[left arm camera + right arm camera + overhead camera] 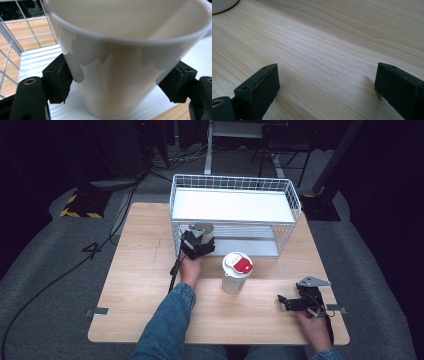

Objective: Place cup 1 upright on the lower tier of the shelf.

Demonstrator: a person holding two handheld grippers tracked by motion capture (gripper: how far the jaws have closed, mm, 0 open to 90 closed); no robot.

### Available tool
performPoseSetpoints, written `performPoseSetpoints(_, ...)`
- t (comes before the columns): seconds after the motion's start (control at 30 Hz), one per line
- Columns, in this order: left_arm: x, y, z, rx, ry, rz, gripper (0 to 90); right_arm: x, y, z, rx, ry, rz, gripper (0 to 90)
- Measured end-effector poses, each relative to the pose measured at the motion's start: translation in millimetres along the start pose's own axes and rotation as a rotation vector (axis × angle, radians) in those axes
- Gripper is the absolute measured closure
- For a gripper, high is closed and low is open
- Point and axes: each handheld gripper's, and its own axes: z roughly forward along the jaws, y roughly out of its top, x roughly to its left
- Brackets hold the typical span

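A: What is placed at risk first, taking the largest thing?

B: The white wire-mesh rack with two white shelves on the light wooden surface. The white paper cup, open at the top, is held just over the front left corner of the lower shelf, so a wire could be struck by the rim if the cup is carried further in, and the rack could be shoved.

A: And the taller white lidded cup with the red tab?

B: It stands on the surface between the two hands, near the left forearm; it could be toppled if that arm is swung back carelessly.

A: How is the paper cup held?

B: It is clamped by the left hand-held gripper, the pads pressed on both sides of its thin wall. The wall could be dented by too hard a squeeze, or the cup tipped over if released while tilted.

A: The right hand-held gripper?

B: It is kept wide open, with nothing held, low over the bare wood, well apart.
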Motion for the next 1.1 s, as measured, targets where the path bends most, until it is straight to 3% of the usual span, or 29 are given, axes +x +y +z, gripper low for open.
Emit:
performPoseSetpoints(0.2,1.2,1.0,-0.3,0.008,-0.003,-0.001,21.4,0.0,0.0,0.0,0.000,0.000,0.000,6.0)
performPoseSetpoints(0.3,1.0,1.2,-1.4,0.001,-0.013,-0.011,14.9,0.0,0.0,0.0,0.000,0.000,0.000,6.0)
performPoseSetpoints(0.43,0.9,3.2,-4.8,-0.011,0.004,-0.027,14.1,0.0,0.0,0.0,0.000,0.000,0.000,6.0)
performPoseSetpoints(0.7,-5.0,8.4,-24.3,-0.029,0.013,0.057,14.1,0.0,0.0,0.0,0.000,0.000,0.000,6.0)
performPoseSetpoints(1.1,-11.5,4.5,-65.8,-0.045,-0.015,0.086,14.1,-0.1,0.0,0.0,0.000,0.001,0.000,6.0)
